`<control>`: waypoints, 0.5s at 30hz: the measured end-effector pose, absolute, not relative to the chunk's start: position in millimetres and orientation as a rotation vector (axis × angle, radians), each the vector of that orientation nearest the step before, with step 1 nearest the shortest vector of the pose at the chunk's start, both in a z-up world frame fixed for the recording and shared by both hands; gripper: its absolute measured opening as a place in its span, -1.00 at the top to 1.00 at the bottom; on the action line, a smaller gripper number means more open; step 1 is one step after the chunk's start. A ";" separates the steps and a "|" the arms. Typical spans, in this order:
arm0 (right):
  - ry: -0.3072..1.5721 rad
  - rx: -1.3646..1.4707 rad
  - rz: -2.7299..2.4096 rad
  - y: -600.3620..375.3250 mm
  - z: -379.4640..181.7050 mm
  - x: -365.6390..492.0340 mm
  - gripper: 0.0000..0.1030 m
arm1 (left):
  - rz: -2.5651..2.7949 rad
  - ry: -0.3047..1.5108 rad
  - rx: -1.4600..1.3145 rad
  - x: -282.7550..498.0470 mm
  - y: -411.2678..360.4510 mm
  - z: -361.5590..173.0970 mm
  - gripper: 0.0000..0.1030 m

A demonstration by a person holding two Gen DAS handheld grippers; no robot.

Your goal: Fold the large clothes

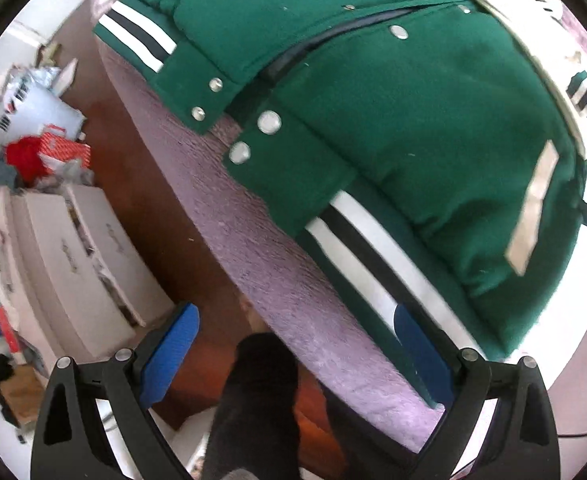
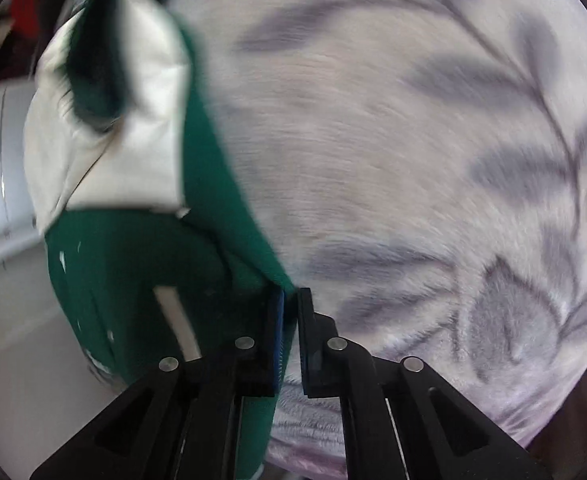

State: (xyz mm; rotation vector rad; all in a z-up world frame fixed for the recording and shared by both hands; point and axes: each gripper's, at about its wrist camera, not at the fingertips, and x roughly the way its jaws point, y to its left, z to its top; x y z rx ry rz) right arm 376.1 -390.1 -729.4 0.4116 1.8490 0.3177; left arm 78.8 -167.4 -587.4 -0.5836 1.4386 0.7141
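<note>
The right gripper (image 2: 291, 308) sits closest to the lens, its jaws drawn together on a fold of the green jacket (image 2: 133, 272), the blue pad (image 2: 279, 320) pressed against the cloth. From that clamped edge the jacket runs up and to the left of the claw, where its cream lining (image 2: 113, 160) is turned outward in a loose bunch. To the right of the claw spreads the pale blanket (image 2: 413, 160) printed with grey leaves, blurred in this view.

The left gripper (image 1: 297, 344) points down with its jaws wide apart and nothing between them, one blue pad (image 1: 173, 352) over the brown floor (image 1: 141, 184), the other at the jacket's striped hem (image 1: 357, 240). A dark shape (image 1: 261, 392), too blurred to identify, lies between the fingers below. Beyond the claw, the jacket (image 1: 393, 120) lies spread on the lilac bed cover (image 1: 261, 248), reaching its near edge, silver snaps (image 1: 269, 122) showing along the open front and a striped cuff (image 1: 137, 36) near the far left corner of the bed. Off the bed's edge, on the floor, stand white boxes (image 1: 73, 256) and a heap of red and grey clutter (image 1: 41, 148).
</note>
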 end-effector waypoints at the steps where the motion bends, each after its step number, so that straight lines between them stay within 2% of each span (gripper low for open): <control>1: 1.841 0.397 0.334 -382.1 -723.9 378.7 0.65 | 0.703 1.413 -0.624 77.3 -167.1 -585.4 -0.93; 2: 1.817 0.394 0.355 -381.3 -714.7 383.6 0.27 | 0.692 1.384 -0.671 75.5 -165.9 -584.6 -0.93; 3: 1.783 0.395 0.374 -379.8 -705.1 388.7 0.04 | 0.663 1.350 -0.742 74.5 -164.6 -586.2 -0.93; 4: 1.765 0.394 0.379 -379.4 -703.3 392.6 -0.28 | 0.641 1.331 -0.798 73.7 -166.1 -588.9 -0.93; 7: 1.764 0.353 0.379 -362.2 -711.5 409.8 -0.30 | 0.536 1.249 -1.037 72.8 -165.3 -608.6 -0.93; 8: 1.773 0.346 0.384 -358.4 -717.5 413.2 -0.30 | 0.512 1.227 -1.089 72.2 -166.1 -616.0 -0.85; 9: 1.778 0.343 0.385 -350.4 -723.7 416.0 -0.30 | 0.492 1.209 -1.121 72.6 -167.6 -621.8 -0.35; 10: 1.780 0.340 0.394 -347.3 -733.1 416.4 -0.29 | 0.494 1.221 -1.130 73.8 -171.0 -631.1 0.11; 11: 1.781 0.336 0.395 -342.9 -738.3 416.3 0.06 | 0.509 1.242 -1.124 75.0 -173.9 -637.6 0.81; 12: 1.769 0.344 0.388 -338.2 -738.1 417.9 0.46 | 0.513 1.226 -1.121 78.4 -179.0 -635.2 0.92; 13: 1.760 0.372 0.400 -335.2 -738.0 415.4 0.61 | 0.523 1.197 -1.086 77.4 -181.3 -631.8 0.95; 15: 1.714 0.395 0.328 -340.5 -728.2 422.6 0.72 | 0.513 1.181 -1.042 75.4 -184.2 -628.0 0.95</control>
